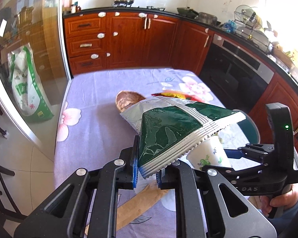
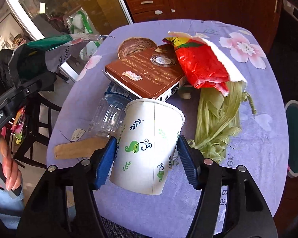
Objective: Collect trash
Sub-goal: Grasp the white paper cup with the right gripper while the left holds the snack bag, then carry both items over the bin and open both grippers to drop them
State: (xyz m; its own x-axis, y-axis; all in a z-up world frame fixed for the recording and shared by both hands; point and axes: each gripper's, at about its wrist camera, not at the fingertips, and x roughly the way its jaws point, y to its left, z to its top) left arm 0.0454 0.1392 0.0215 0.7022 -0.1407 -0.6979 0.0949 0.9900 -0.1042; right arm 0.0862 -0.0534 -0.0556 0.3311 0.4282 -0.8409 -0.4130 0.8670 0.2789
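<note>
A dark green and silver snack wrapper (image 1: 168, 130) hangs above the table, and my left gripper (image 1: 147, 170) is shut on its crimped end. A white paper cup (image 2: 149, 123) with green leaf prints stands on the lilac flowered tablecloth (image 2: 258, 158) at the near edge. My right gripper (image 2: 147, 144) straddles the cup, with a blue pad against each side of it. Behind the cup lies a pile: a clear plastic bottle (image 2: 107, 115), a brown box (image 2: 149, 69), a red and yellow bag (image 2: 198, 65) and pale green husks (image 2: 216, 119).
A brown shell-like bowl (image 2: 137, 45) sits at the far side of the pile. A flat brown paper strip (image 2: 79, 148) lies left of the cup. A teal-rimmed bin (image 2: 297, 138) stands beside the table on the right. Wooden cabinets (image 1: 125, 39) and a glass door (image 1: 29, 59) lie beyond.
</note>
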